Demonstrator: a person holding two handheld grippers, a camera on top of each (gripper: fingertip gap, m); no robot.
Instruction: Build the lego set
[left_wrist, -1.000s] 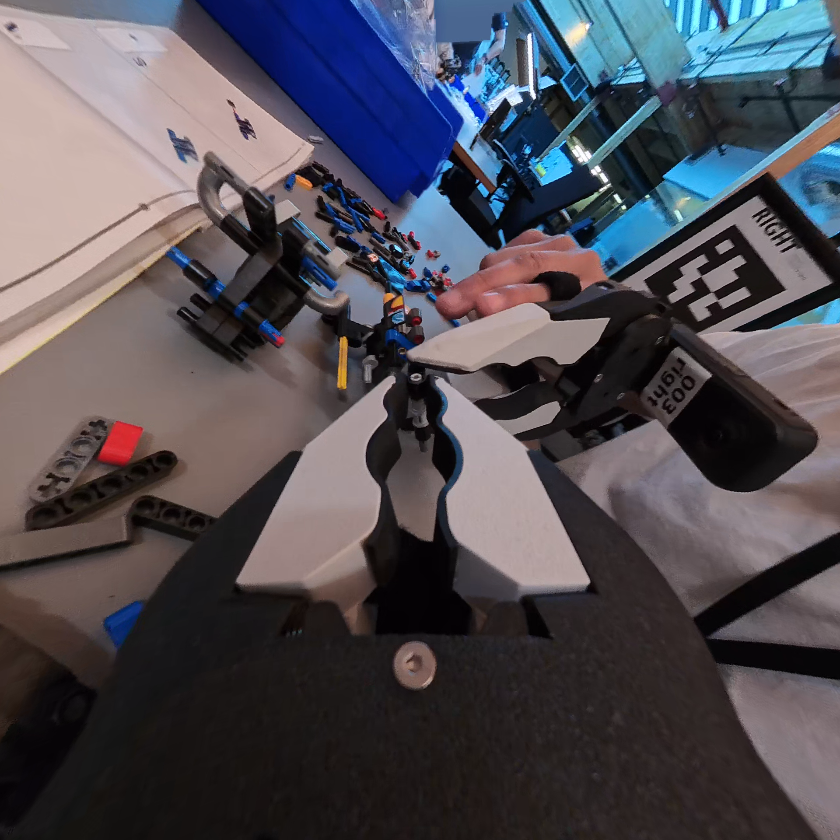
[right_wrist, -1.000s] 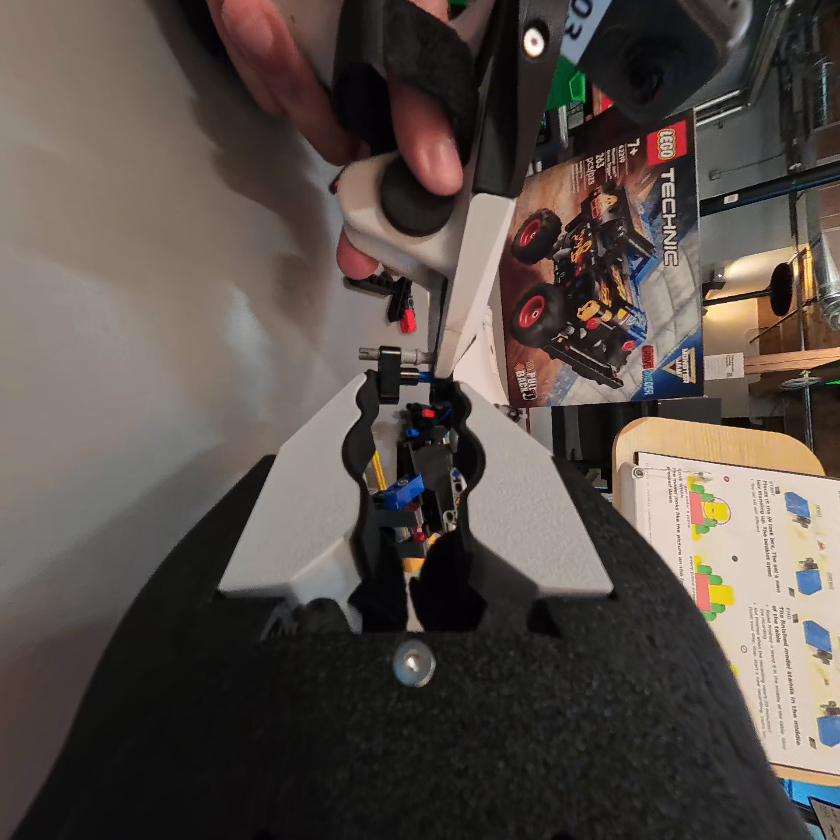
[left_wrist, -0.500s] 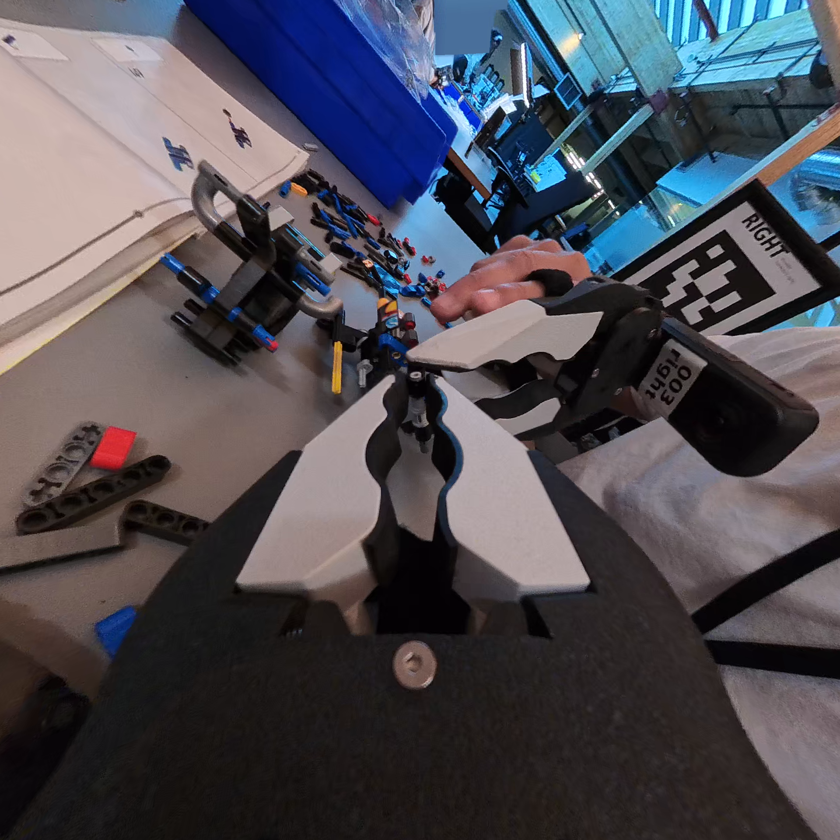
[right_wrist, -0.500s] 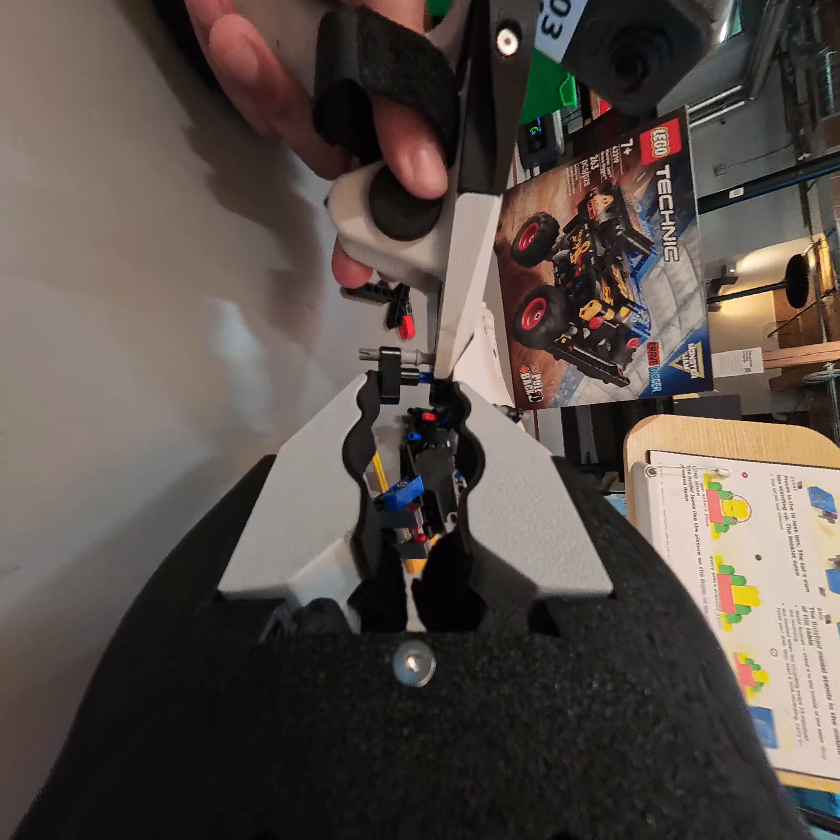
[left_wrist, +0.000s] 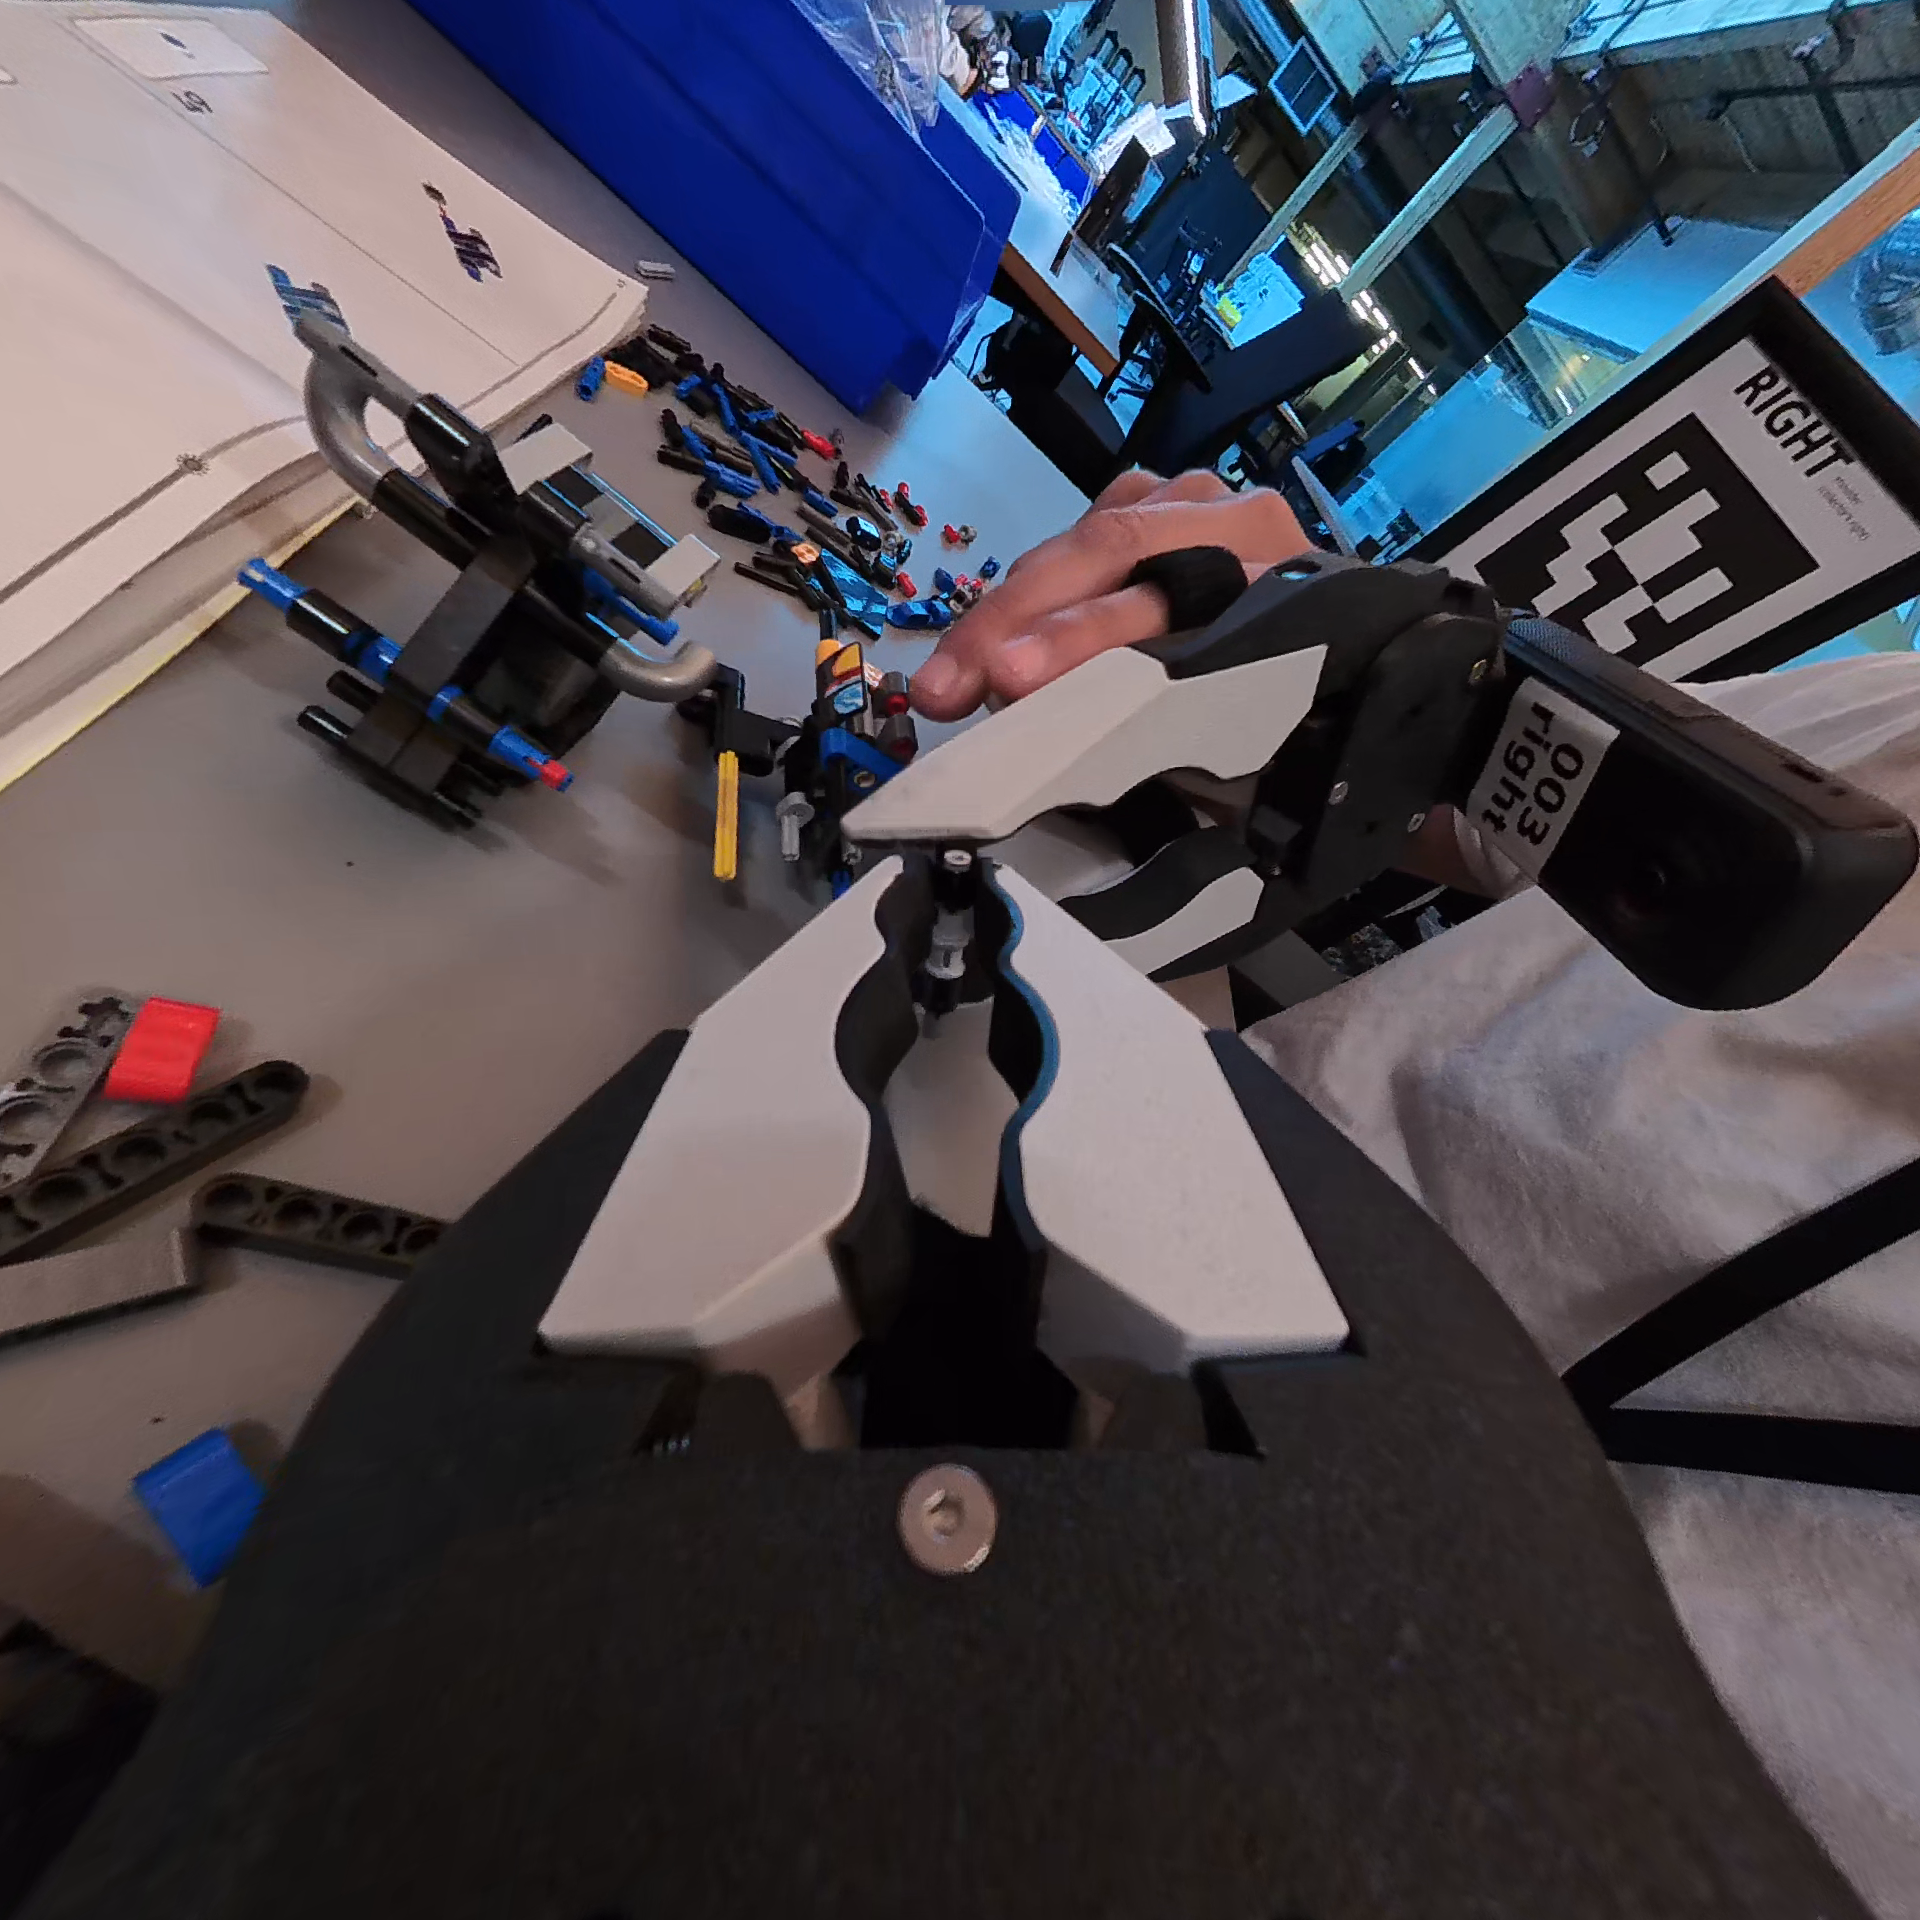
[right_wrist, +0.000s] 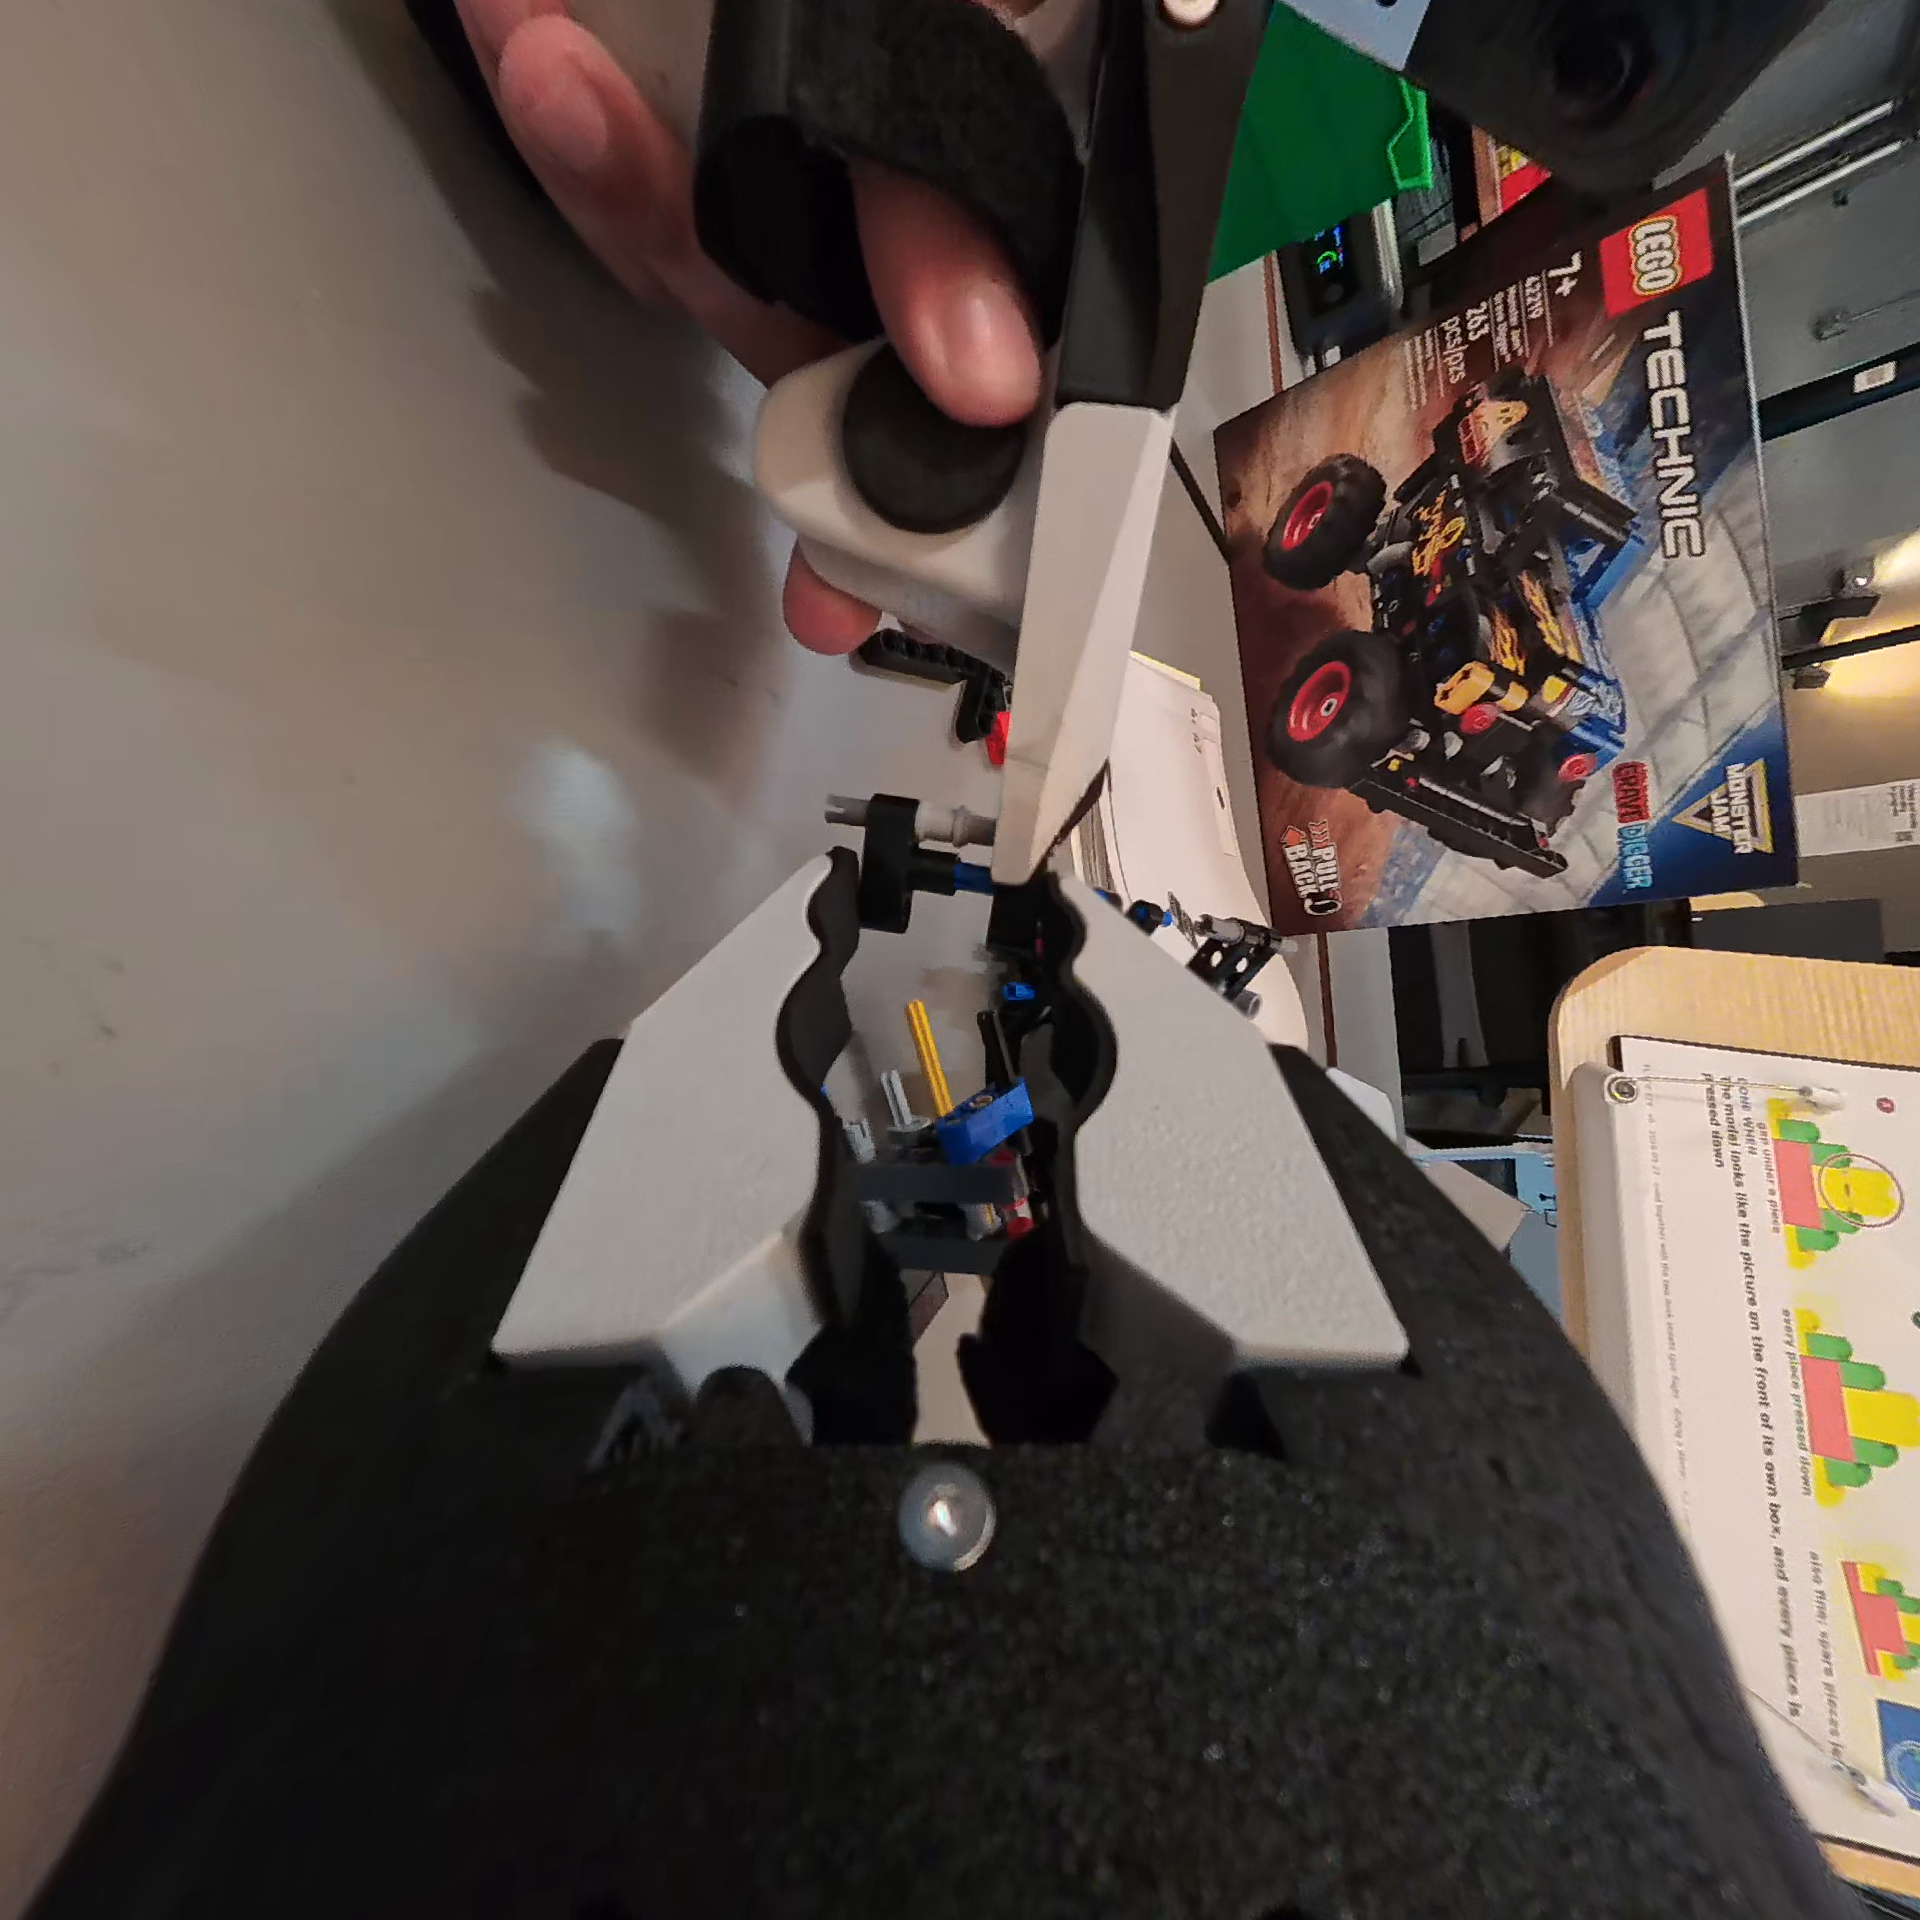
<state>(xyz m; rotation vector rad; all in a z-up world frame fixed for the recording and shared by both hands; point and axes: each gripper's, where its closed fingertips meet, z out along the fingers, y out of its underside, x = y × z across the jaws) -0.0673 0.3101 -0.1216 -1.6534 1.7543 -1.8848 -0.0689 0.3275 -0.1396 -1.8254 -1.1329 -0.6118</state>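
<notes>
Lego pin piece (left_wrist: 948, 935): a small black and grey part with a blue pin, held in the air over the near edge of the table (left_wrist: 364, 935), close to the person's white garment.
Left gripper (left_wrist: 951, 894): its jaws are drawn narrow and clamp the pin piece between the tips.
Right gripper (right_wrist: 940, 899): it comes in crosswise, with a narrow gap between its fingers. Its tips sit at either end of the pin piece, and its upper finger lies just over the left gripper's tips. I cannot tell whether it presses on the part.
Right hand (left_wrist: 1091, 613): it is on the right gripper's handle, one finger through a black strap.
Small subassembly (left_wrist: 836, 743): blue, black and orange, it rests on the table just beyond the gripper tips, with a yellow axle (left_wrist: 725, 816) beside it.
Chassis (left_wrist: 488, 623): a black frame with blue pins and two curved grey tubes, standing farther in, beside the open instruction booklet (left_wrist: 156, 312).
Loose parts (left_wrist: 779, 488): small blue, black and red pieces are scattered toward the far edge, near the blue bin (left_wrist: 727, 156).
Left side of the table: black beams (left_wrist: 135, 1153), a red piece (left_wrist: 161, 1049) and a blue piece (left_wrist: 197, 1501).
Background: a Lego box (right_wrist: 1507, 571) stands upright, and an illustrated card (right_wrist: 1766, 1351) is fixed to a wooden board.
</notes>
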